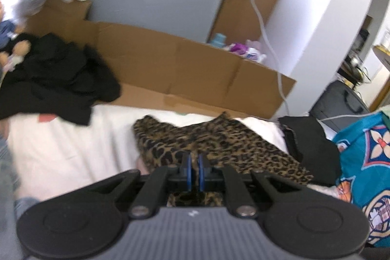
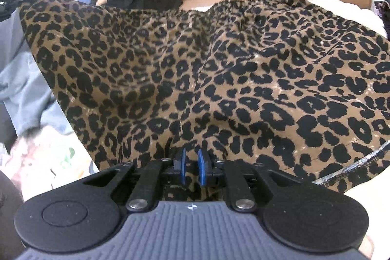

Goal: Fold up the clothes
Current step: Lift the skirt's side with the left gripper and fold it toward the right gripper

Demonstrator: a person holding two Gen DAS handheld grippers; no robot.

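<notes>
**A:** Where was the garment?

**B:** A leopard-print garment [image 1: 219, 143] lay spread on a white bed sheet [image 1: 73, 150], in front of a flattened cardboard sheet [image 1: 195, 65] propped behind the bed. In the right wrist view the same leopard fabric filled most of the frame.

**A:** And the left gripper [image 1: 194, 171]?

**B:** Its blue pads were pressed together with a fold of the leopard cloth pinched between them; the cloth also showed beneath the jaws.

**A:** The right gripper [image 2: 192, 168]?

**B:** Its pads stood slightly apart, a narrow gap between them. Leopard fabric lay under and just ahead of them, but the pads did not appear to press on it.

**A:** What else was nearby?

**B:** A heap of black clothing [image 1: 56, 74] sat at the left on the sheet, well apart from the leopard piece. Another dark garment [image 1: 307, 143] touched its right edge, with a teal patterned cloth [image 1: 363, 162] beyond.
</notes>
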